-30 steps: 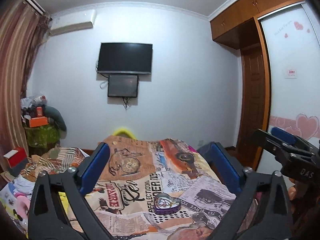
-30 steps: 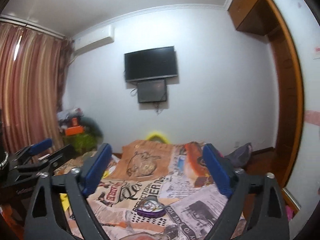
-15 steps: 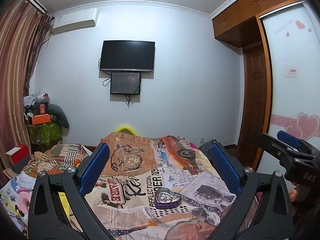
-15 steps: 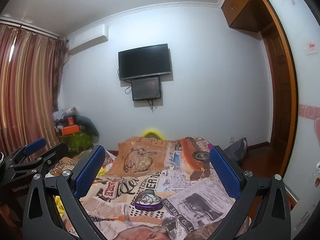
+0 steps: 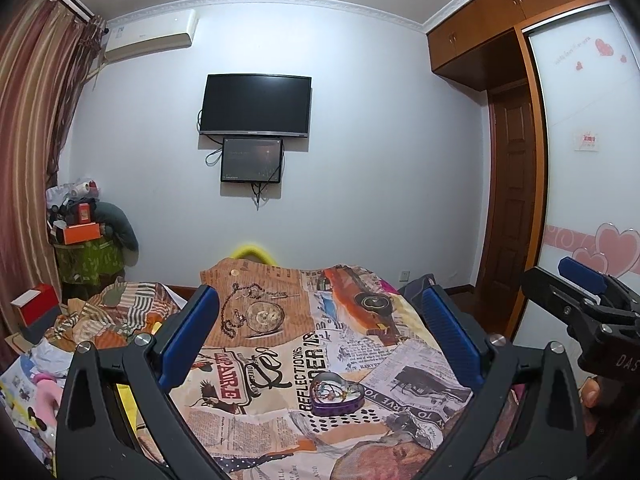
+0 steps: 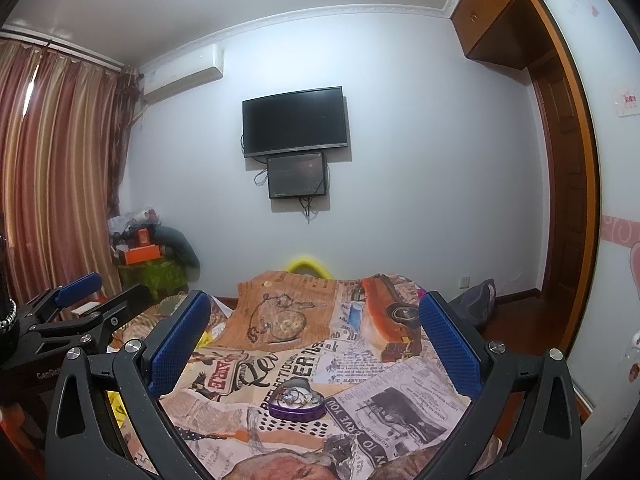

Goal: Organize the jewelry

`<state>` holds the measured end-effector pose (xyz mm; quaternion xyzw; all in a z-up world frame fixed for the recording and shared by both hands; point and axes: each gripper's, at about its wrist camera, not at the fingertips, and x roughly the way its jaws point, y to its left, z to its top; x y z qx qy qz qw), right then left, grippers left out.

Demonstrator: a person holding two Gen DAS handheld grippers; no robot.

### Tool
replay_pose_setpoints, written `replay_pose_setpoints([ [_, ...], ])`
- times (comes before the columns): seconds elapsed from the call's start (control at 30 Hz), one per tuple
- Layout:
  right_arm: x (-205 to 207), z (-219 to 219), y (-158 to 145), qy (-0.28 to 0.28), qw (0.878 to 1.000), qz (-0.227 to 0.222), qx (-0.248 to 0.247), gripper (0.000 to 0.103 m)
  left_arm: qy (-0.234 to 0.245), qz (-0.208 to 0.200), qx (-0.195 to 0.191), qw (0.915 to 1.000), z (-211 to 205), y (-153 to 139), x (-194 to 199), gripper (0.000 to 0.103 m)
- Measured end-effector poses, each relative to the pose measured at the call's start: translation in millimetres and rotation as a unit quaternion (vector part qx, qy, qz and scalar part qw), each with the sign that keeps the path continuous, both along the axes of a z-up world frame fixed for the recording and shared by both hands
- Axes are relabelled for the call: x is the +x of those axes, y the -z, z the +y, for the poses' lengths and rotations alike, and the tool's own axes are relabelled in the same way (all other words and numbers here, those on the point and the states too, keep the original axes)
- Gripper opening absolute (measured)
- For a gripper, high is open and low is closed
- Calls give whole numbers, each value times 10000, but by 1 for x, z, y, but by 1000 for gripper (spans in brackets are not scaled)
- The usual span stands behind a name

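A purple heart-shaped tin [image 5: 337, 394] with a tangle of jewelry inside lies on the newspaper-print bedspread [image 5: 280, 344]. In the right wrist view the same tin [image 6: 297, 399] sits low, between the blue pads. My left gripper [image 5: 320, 332] is open, held above the bed short of the tin, nothing between its fingers. My right gripper [image 6: 314, 336] is open too and holds nothing. The right gripper also shows at the right edge of the left wrist view [image 5: 588, 304]; the left gripper shows at the left of the right wrist view [image 6: 76, 312].
A wall TV [image 5: 256, 106] and a smaller screen hang on the far wall. Clutter and an orange box [image 5: 80, 232] stand far left by the curtains. Clothes and papers [image 5: 40, 352] pile up left of the bed. A wooden wardrobe and door [image 5: 516, 184] stand on the right.
Both views have tilted and shifted slightly, so the heart-shaped tin sits a little nearer and more between the fingers. Both grippers have stayed open.
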<state>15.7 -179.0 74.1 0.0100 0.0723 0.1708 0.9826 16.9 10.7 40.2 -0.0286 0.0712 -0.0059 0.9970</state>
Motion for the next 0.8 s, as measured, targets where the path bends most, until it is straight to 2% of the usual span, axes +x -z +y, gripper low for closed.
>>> replay_pose_setpoints([
  [0.8, 4, 0, -2, 15, 9999, 104, -63, 103, 94, 103, 21, 9999, -2, 2, 4, 102],
])
